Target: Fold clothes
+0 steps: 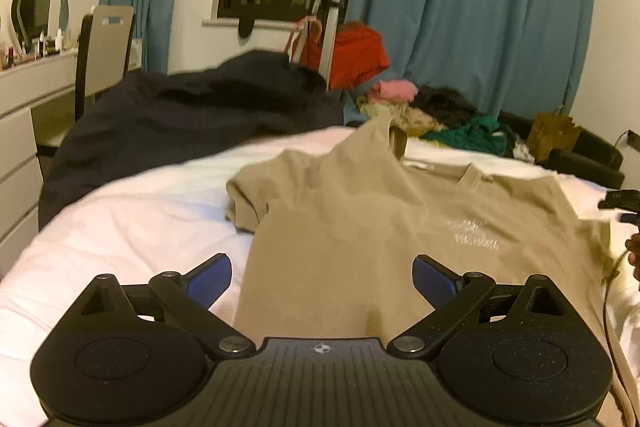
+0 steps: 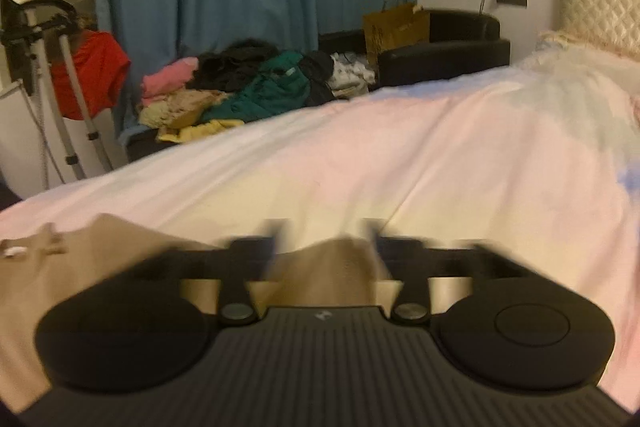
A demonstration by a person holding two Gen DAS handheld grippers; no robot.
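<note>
A tan T-shirt [image 1: 380, 219] lies front up on the white bed [image 1: 132, 219], with white print on its chest and its left sleeve bunched. My left gripper [image 1: 322, 279] is open just above the shirt's lower end, its blue pads [image 1: 212, 279] standing wide on either side of the cloth. The right wrist view is smeared by motion. There my right gripper [image 2: 325, 231] has its fingers [image 2: 276, 247] partly apart, and a hump of the tan shirt [image 2: 332, 267] rises between them. The blur hides whether the fingers press on the cloth.
A dark blanket [image 1: 180, 123] covers the bed's far left. Beyond the bed are a pile of mixed clothes [image 2: 256, 87], a red garment [image 2: 92, 75] on a metal stand, a black armchair [image 2: 448, 55] with a paper bag, blue curtains, a chair [image 1: 104, 55] and a white dresser.
</note>
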